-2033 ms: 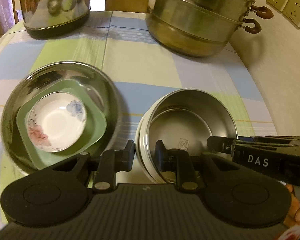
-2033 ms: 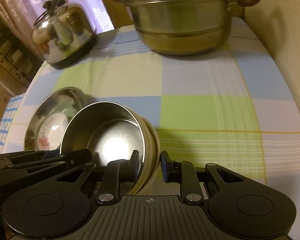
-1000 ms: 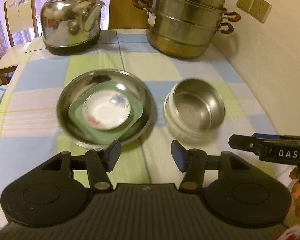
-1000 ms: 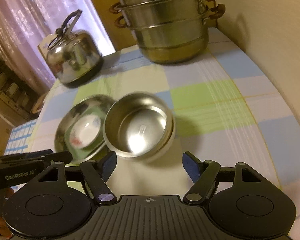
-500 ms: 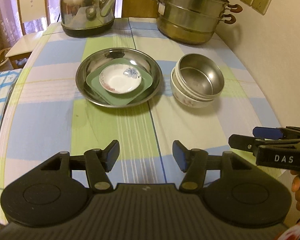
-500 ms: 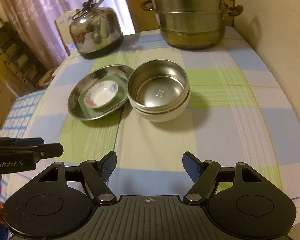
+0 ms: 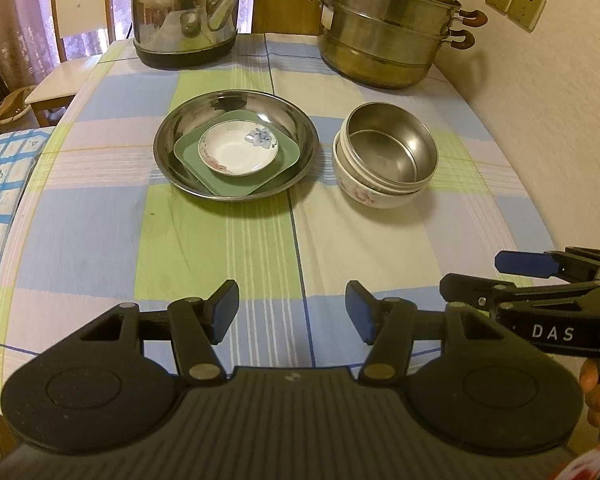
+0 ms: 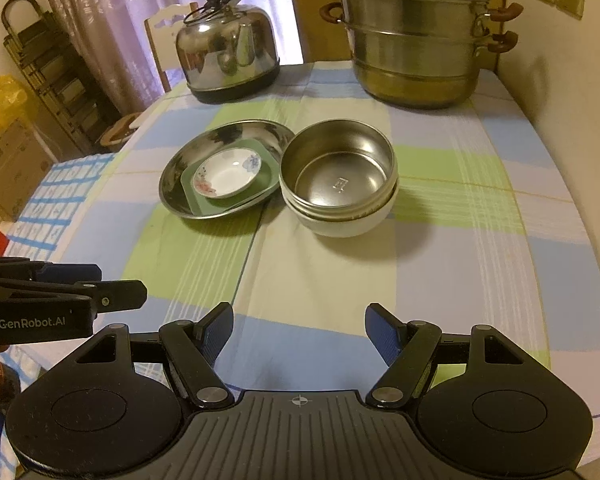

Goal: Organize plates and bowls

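Both tools are being held back from the dishes, near the lower edge of each frame. The left tool [image 7: 292,314] is being carried with its blue pads standing apart and nothing between them; the right tool [image 8: 299,330] is likewise being kept spread and empty.

Compared with two seconds ago, when the right tool was being closed over the rim of the steel bowl and the left tool was being held close against the dishes, both are now being seen drawn well clear. The bowl is being left free-standing. Judgement: the nesting step is being treated as finished and the task is looking at or near completion.

Outward from the tools, bare checked cloth on the counter [image 7: 260,240] is being crossed first. At frame centre in the left wrist view, the steel plate [image 7: 188,128] is being seen holding the green square dish [image 7: 188,154], with the floral saucer [image 7: 236,152] on top. Just beside it, to the right, the steel bowl [image 7: 392,148] is sitting inside the white floral bowl [image 7: 364,196]. Both stacks are lying well apart from either tool.
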`<action>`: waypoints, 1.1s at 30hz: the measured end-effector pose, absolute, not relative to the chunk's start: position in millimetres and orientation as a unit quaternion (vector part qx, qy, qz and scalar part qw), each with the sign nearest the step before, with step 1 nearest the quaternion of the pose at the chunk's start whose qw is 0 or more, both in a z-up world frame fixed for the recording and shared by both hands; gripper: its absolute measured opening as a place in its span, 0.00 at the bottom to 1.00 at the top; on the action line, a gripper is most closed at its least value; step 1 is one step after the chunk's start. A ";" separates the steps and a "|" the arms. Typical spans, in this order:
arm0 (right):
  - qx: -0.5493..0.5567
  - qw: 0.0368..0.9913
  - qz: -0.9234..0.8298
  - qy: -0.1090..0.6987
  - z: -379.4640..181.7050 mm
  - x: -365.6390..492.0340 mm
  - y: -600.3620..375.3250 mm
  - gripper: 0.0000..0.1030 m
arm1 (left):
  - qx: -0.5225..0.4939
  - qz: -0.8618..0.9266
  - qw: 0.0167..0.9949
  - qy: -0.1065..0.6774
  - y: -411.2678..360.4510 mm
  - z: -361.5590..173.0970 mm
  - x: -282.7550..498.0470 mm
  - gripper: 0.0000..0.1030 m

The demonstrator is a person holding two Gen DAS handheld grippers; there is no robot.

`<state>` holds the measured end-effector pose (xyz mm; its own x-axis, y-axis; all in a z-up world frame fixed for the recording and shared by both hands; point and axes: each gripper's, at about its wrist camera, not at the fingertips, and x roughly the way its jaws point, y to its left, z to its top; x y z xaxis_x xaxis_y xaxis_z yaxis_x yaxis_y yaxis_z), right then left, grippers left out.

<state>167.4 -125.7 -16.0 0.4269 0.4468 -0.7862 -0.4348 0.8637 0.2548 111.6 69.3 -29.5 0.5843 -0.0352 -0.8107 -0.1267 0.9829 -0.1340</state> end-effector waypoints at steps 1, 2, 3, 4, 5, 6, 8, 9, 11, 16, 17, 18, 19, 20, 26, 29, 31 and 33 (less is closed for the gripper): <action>0.005 0.844 0.262 0.468 -16.3 167.3 -125.8 0.71 | -0.089 0.026 0.885 0.455 68.9 -29.5 111.7 0.55; 0.004 0.843 0.262 0.470 -16.9 167.6 -125.8 0.71 | -0.088 0.027 0.885 0.456 68.9 -29.6 111.6 0.55; 0.003 0.843 0.262 0.470 -16.9 167.7 -126.4 0.71 | -0.088 0.027 0.885 0.456 68.9 -29.7 111.8 0.55; 0.004 0.842 0.262 0.471 -17.4 168.1 -126.9 0.71 | -0.088 0.026 0.885 0.456 68.8 -29.7 111.9 0.55; 0.006 0.842 0.262 0.472 -18.1 168.5 -127.5 0.71 | -0.088 0.026 0.885 0.457 68.6 -29.9 112.6 0.55; 0.007 0.841 0.262 0.473 -18.2 169.5 -127.7 0.71 | -0.088 0.026 0.885 0.457 68.5 -30.1 113.4 0.55; 0.010 0.840 0.260 0.476 -18.9 171.1 -128.4 0.71 | -0.087 0.025 0.884 0.458 68.4 -30.5 115.1 0.55; 0.012 0.839 0.259 0.477 -19.3 171.9 -128.9 0.71 | -0.086 0.024 0.884 0.458 68.7 -30.8 115.3 0.55; 0.017 0.838 0.259 0.480 -19.8 173.3 -130.0 0.71 | -0.085 0.022 0.884 0.459 68.5 -30.8 116.8 0.55; 0.023 0.839 0.255 0.480 -19.1 176.5 -130.6 0.71 | -0.083 0.017 0.885 0.458 69.5 -31.0 122.3 0.55; 0.024 0.839 0.253 0.480 -19.1 177.5 -130.7 0.71 | -0.083 0.016 0.885 0.457 69.9 -30.7 123.8 0.55; 0.026 0.840 0.252 0.480 -19.2 178.7 -130.8 0.71 | -0.082 0.015 0.886 0.457 70.3 -30.6 124.9 0.55; 0.029 0.840 0.250 0.481 -19.3 179.8 -131.1 0.71 | -0.081 0.014 0.886 0.456 70.5 -30.8 125.7 0.55; 0.032 0.840 0.248 0.482 -19.7 181.1 -131.9 0.71 | -0.082 0.013 0.886 0.456 71.2 -31.2 127.5 0.55; 0.056 0.839 0.224 0.492 -23.9 189.3 -135.4 0.71 | -0.088 -0.002 0.884 0.460 75.9 -35.5 138.1 0.55; 0.068 0.842 0.218 0.488 -23.5 193.3 -136.1 0.71 | -0.085 -0.010 0.883 0.461 77.4 -37.2 144.2 0.55; 0.074 0.845 0.213 0.485 -23.4 195.1 -135.4 0.71 | -0.083 -0.015 0.884 0.461 78.8 -38.3 148.3 0.55; 0.075 0.845 0.210 0.486 -24.5 196.6 -133.5 0.71 | -0.082 -0.020 0.884 0.460 80.6 -39.4 153.4 0.55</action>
<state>196.6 -133.5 -24.5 0.4397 0.4284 -0.7894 -0.2823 0.9003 0.3314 153.4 80.6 -39.4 0.5755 -0.1116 -0.8101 -0.0398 0.9857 -0.1640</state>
